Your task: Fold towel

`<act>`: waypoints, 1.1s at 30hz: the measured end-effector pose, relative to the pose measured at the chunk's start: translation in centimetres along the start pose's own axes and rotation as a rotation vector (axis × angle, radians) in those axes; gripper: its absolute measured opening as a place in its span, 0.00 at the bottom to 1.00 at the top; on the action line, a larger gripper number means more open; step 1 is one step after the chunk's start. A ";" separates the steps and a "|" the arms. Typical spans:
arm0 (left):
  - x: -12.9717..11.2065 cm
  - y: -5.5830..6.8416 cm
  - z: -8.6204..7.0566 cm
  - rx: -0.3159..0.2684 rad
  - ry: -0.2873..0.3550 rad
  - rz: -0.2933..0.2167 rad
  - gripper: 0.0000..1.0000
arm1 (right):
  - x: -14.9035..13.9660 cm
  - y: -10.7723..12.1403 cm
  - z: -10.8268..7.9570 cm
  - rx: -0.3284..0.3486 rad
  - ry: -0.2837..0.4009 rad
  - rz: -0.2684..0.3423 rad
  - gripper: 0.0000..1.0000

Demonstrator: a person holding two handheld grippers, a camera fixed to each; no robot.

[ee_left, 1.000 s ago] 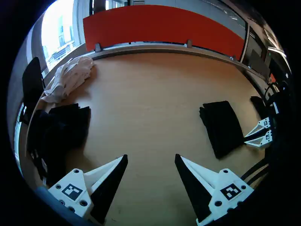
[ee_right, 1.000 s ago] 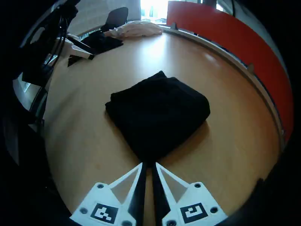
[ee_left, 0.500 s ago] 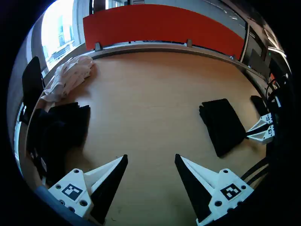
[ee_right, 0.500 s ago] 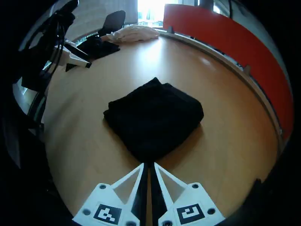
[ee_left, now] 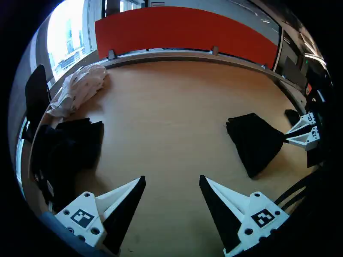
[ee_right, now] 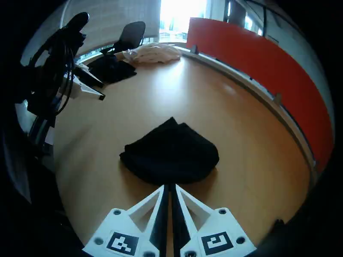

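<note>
Right gripper view: the right gripper clamps the near edge of the soft black towel, a folded wad drawn into a peak on the smooth wooden table. The left gripper hangs spread wide above bare wood.

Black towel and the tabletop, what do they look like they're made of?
Black towel: soft matte fabric, probably terry or fleece; it lies in thick rounded folds and pulls up to a peak where the right gripper pinches its corner. Table: pale wood or wood-look laminate, smooth satin finish; even warm tone with soft window glare, so I can't tell which.
</note>
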State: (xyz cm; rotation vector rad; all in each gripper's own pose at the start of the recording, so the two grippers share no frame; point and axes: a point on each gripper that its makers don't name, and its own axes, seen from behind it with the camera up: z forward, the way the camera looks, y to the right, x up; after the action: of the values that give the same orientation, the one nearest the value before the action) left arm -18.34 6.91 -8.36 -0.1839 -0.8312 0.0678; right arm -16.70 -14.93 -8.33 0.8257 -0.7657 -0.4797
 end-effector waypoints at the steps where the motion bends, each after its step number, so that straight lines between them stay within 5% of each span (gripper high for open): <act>1: 0.1 0.0 0.0 -0.001 0.002 0.000 0.93 | 0.5 0.2 -0.2 -0.004 0.008 -0.004 0.04; 21: 1.2 0.3 -0.8 -0.014 0.043 0.004 0.93 | 10.7 3.5 -3.7 -0.093 0.145 -0.052 0.04; 33: 2.1 0.8 -1.1 -0.027 0.064 0.014 0.93 | 13.1 5.4 -5.8 -0.152 0.189 -0.025 0.04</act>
State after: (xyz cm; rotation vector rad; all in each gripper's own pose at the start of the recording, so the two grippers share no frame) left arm -16.08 7.83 -7.67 -0.2161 -0.7672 0.0636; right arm -3.41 -17.46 -1.19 0.7278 -0.5382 -0.4692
